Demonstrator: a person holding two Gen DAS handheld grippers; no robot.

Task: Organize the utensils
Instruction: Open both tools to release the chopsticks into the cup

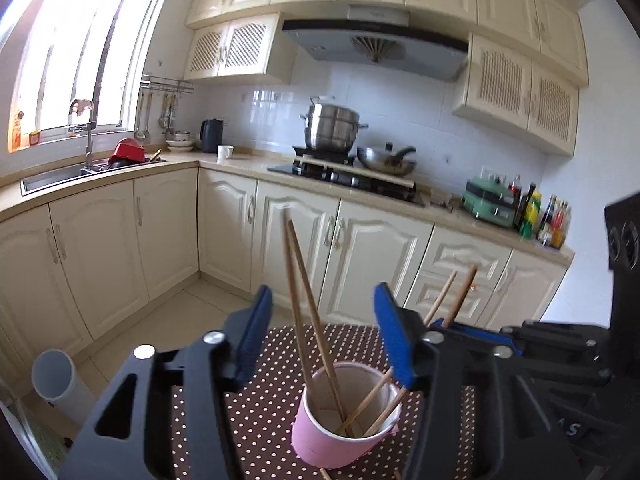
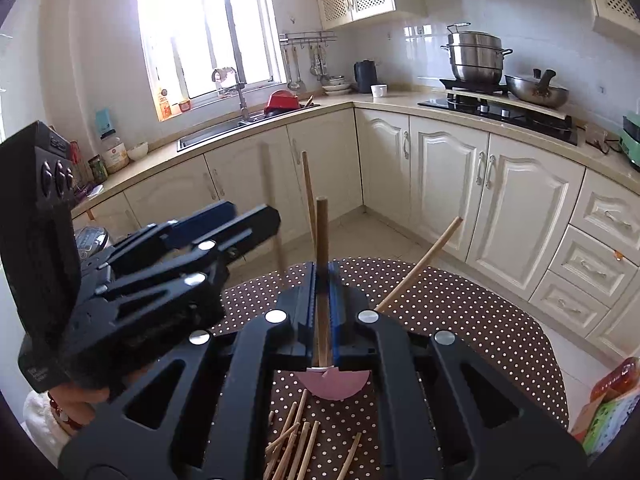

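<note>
A pink paper cup (image 1: pixel 336 436) stands on the brown polka-dot table (image 1: pixel 264 420). Two wooden chopsticks (image 1: pixel 304 300) stand upright in it, between the blue pads of my left gripper (image 1: pixel 324 328). That gripper is open, and its pads are clear of the sticks. My right gripper (image 2: pixel 322 276) is shut on another chopstick (image 2: pixel 322 240), held upright just above the cup (image 2: pixel 332 386). A further chopstick (image 2: pixel 424 260) leans out to the right. Several loose chopsticks (image 2: pixel 296 444) lie on the cloth in front of the cup. The left gripper (image 2: pixel 250 220) shows at the left of the right wrist view.
Cream kitchen cabinets (image 1: pixel 360 248) and a counter with sink (image 2: pixel 224 128) and stove (image 2: pixel 500 112) ring the room beyond the table. A white tube (image 1: pixel 56 380) stands on the floor at left. A colourful package (image 2: pixel 612 408) sits at the table's right edge.
</note>
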